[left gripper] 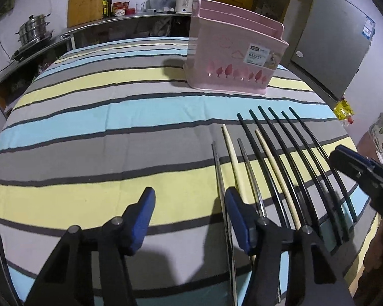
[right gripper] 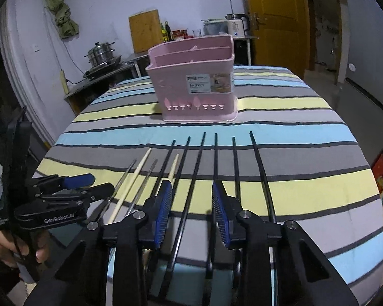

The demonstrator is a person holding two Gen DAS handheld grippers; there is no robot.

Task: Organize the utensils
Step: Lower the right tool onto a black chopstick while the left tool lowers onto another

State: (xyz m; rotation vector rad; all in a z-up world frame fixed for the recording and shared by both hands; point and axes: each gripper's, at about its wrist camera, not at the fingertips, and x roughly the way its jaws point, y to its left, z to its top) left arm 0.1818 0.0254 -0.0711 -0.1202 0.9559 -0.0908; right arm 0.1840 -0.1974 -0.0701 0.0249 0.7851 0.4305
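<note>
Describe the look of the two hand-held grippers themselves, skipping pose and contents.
Each hand-held gripper is matte black plastic with two angular fingers, ribbed blue pads on the inner faces and silver pivot pins. The left hand-held gripper, seen from the right wrist view, carries white "GenRobot.AI" lettering on its body and is gripped by a bare hand. The right hand-held gripper matches it.

We are seeing wide bare striped tablecloth (left gripper: 89, 132) to the left of the chopstick row (right gripper: 204, 168), open for passage. The pink utensil basket (right gripper: 194, 86) is standing upright at the far middle, a band of cloth lying free between it and the chopstick tips. Chopsticks are lying side by side with narrow gaps. The left gripper (left gripper: 189, 219) is hanging with jaws apart at the row's left edge; the right gripper (right gripper: 191, 201), jaws apart, is straddling the black chopsticks (right gripper: 215, 158). A steel counter (left gripper: 38, 51) is crowding the table's far-left side.
</note>
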